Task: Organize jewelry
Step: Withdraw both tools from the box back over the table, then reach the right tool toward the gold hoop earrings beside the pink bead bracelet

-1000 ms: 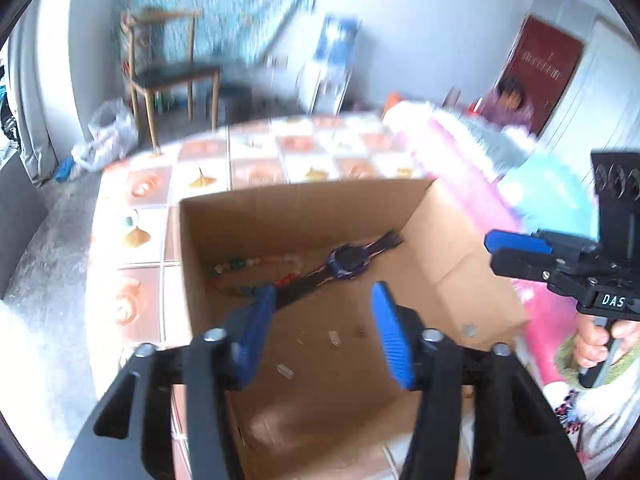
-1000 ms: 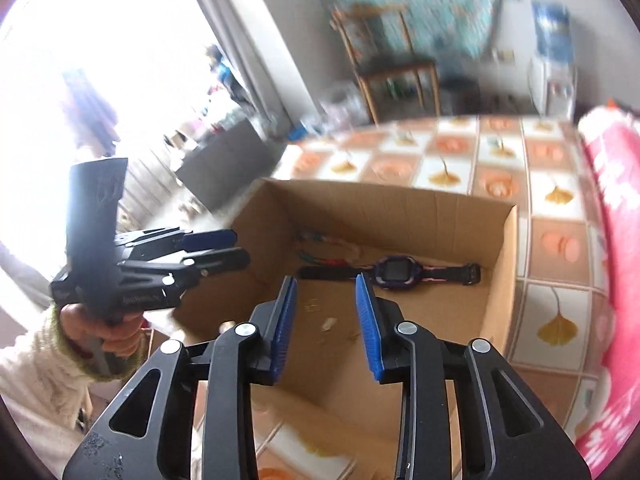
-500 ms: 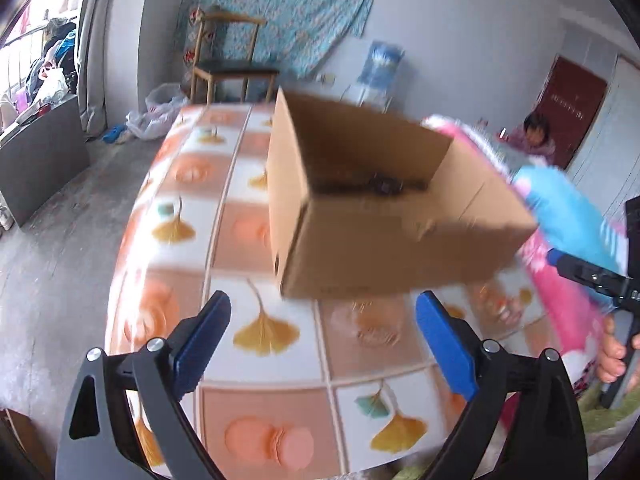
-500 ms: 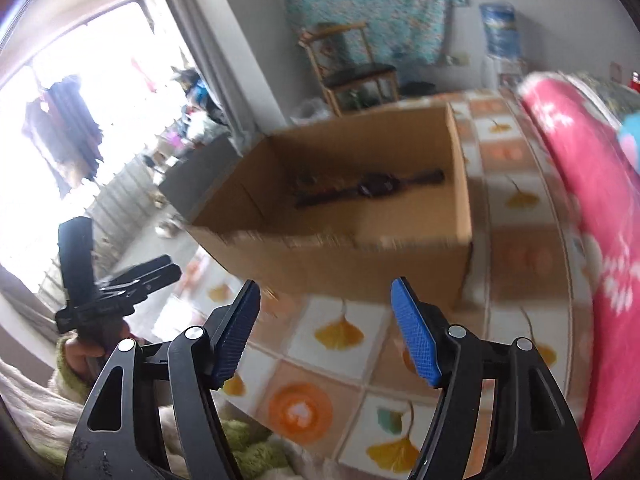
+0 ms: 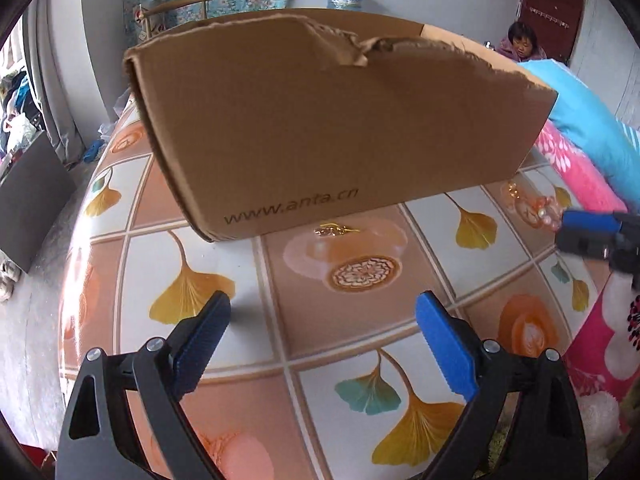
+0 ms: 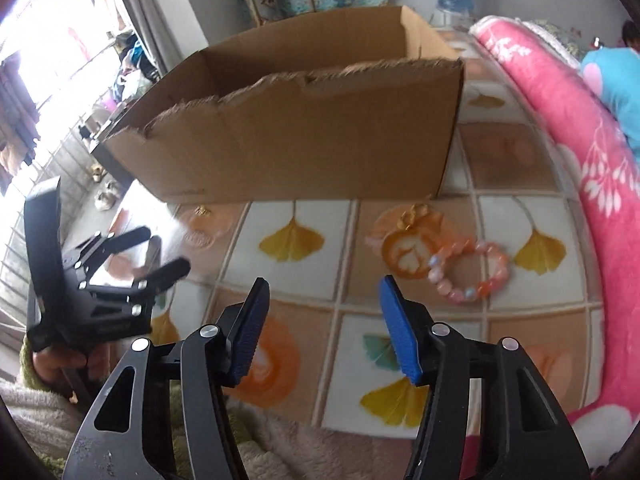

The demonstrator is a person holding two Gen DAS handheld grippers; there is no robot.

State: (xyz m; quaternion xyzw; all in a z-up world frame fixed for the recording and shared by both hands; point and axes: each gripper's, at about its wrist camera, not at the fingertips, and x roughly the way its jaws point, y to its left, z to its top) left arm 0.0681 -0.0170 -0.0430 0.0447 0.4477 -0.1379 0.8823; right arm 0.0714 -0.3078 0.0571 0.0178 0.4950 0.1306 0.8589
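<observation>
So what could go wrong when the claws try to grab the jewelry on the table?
1. The gold pin lies right against the box, so a claw finger might bump the cardboard and miss it.
2. The bead bracelet lies flat on a busy patterned tablecloth and could slide away from the right claw, whose jaws are closing on nothing.
3. The left claw is wide open and empty, with the pin not yet between its fingers.
</observation>
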